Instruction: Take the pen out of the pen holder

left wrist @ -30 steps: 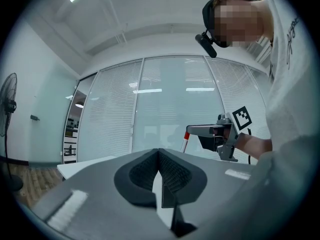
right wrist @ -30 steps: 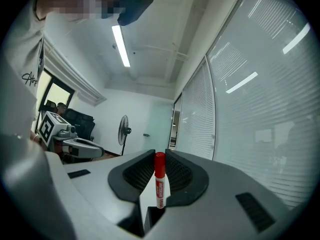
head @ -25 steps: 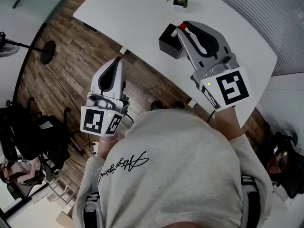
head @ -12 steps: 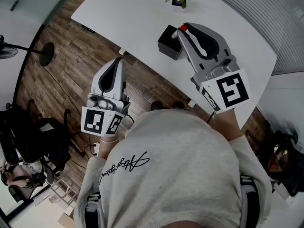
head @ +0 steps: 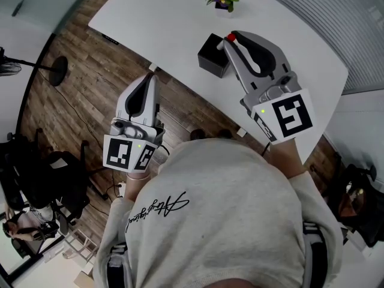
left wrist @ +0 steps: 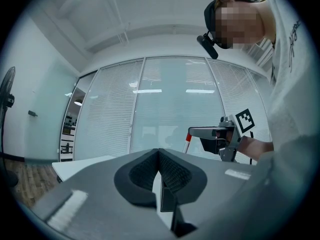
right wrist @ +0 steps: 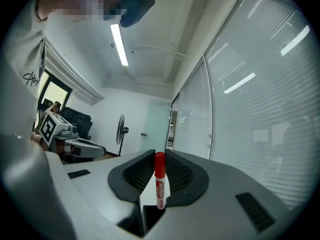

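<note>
right tool [right wrist: 155, 159] clamping pen [right wrist: 159, 186], left tool [left wrist: 159, 152] shut

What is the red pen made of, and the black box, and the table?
The pen looks like smooth plastic: it has a glossy red cap and a white barrel with a printed label. The black box looks matte, probably plastic, though it's too small to be sure. The table has a plain, smooth white top, maybe laminate.
</note>
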`<state>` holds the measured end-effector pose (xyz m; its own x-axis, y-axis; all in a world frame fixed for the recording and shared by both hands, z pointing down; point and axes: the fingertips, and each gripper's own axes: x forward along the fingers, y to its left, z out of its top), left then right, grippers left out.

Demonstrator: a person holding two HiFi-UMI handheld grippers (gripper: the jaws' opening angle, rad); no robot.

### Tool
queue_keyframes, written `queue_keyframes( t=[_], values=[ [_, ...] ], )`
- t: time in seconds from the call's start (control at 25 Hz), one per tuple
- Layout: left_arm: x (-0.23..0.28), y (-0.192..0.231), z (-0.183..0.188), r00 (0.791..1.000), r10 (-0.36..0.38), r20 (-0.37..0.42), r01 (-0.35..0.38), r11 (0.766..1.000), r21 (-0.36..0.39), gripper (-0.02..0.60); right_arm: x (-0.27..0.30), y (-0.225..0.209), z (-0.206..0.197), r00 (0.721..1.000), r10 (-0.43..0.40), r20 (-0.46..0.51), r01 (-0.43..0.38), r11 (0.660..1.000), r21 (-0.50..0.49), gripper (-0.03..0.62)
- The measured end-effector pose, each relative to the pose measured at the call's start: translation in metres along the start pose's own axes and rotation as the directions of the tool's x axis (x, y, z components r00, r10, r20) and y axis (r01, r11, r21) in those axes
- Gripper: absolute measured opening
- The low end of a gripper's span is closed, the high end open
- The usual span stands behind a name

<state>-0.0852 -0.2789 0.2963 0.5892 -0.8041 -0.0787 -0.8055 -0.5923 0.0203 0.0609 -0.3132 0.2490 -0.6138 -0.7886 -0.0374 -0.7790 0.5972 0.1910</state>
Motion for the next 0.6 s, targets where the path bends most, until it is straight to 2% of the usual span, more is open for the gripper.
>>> queue_keyframes(
  t=[0.6],
  values=[
    [-0.0025,-0.0004,-0.0012,1.0,0.008,-0.005,-0.008,1.0,0.002,-0.011,-0.0014,0.001,-0.0014,1.0,0.003,0.014,-0.003,1.0,0.004,0.064]
  ],
)
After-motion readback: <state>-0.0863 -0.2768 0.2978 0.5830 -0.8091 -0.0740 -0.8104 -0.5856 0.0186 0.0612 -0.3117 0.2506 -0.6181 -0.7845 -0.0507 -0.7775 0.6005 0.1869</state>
